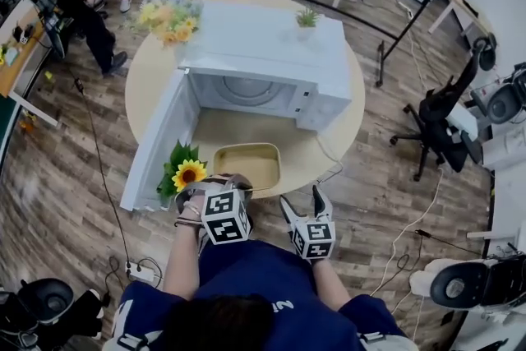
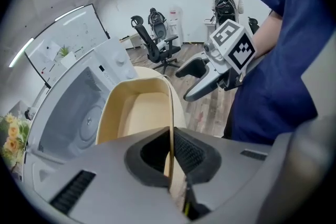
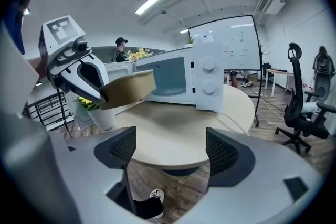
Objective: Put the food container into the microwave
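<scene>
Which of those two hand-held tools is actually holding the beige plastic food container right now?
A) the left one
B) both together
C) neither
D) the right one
A: the left gripper has its jaws closed on the rim of the beige plastic food container, while the right gripper has its jaws apart, with nothing between them.
</scene>
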`<state>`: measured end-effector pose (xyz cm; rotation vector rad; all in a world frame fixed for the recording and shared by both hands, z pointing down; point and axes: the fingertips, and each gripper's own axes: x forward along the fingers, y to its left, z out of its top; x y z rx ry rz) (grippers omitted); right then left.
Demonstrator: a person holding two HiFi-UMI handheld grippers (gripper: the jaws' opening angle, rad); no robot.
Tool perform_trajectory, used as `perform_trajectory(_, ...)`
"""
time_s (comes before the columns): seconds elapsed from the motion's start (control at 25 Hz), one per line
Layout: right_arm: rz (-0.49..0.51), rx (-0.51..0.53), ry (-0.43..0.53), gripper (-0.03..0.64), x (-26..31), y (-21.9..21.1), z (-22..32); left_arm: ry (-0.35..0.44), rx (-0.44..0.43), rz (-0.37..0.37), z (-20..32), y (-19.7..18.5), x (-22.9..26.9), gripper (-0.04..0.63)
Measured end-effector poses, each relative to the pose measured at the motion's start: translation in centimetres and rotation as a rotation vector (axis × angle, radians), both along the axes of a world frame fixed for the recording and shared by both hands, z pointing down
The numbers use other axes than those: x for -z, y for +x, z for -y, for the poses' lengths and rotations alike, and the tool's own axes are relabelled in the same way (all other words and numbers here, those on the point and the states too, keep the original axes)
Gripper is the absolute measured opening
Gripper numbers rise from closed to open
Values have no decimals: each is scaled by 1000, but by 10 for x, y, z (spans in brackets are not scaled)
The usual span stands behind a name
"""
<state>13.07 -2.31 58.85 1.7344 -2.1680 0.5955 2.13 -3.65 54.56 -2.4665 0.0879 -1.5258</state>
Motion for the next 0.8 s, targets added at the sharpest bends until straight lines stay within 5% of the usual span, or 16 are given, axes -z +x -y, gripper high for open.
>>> perform_trajectory(0.8, 12, -26, -15, 404, -1, -29, 102, 33, -55, 1, 113, -2, 6, 8)
